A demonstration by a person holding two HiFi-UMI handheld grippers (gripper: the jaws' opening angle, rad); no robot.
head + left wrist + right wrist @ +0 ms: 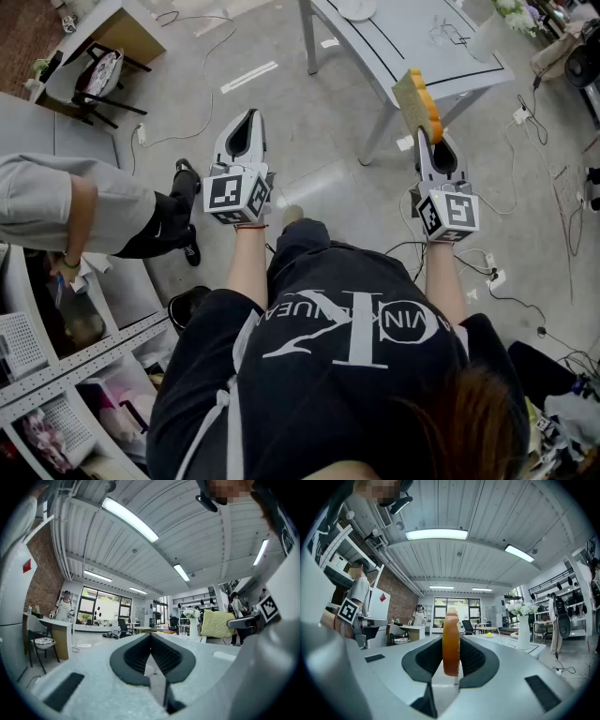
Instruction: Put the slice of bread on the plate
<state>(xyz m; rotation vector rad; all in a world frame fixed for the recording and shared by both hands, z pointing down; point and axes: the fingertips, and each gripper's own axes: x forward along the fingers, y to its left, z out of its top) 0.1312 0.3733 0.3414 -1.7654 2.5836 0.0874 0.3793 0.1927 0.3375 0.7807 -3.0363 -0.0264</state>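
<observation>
While the slice of bread (451,639) is being carried, it stands upright on edge in the right gripper (429,141). The jaws pinch it across its two flat faces and stand part-way apart, held there by the slice's thickness. Judgement: this hold keeps the slice stiff and secure in the air, but it will have to be turned flat before release.

The slice is off any surface, close to the near edge of the grey table (403,42) at far right. Whether it is already over that edge cannot be settled. A white round dish, taken to be the plate (356,7), lies on the far part of the table, to the left of the slice and well apart from it. A vase of flowers (524,632) stands on the table to the right of the likely approach. Judgement: it is a possible obstruction.

The left gripper (151,637) has its jaws pressed together with nothing between them. Judgement: it has no part in the carry and is merely held clear.

Pose: both forearms are stretched forward from the person's body, roughly parallel and well apart. Both grippers are level and point toward the far side at about equal reach.
</observation>
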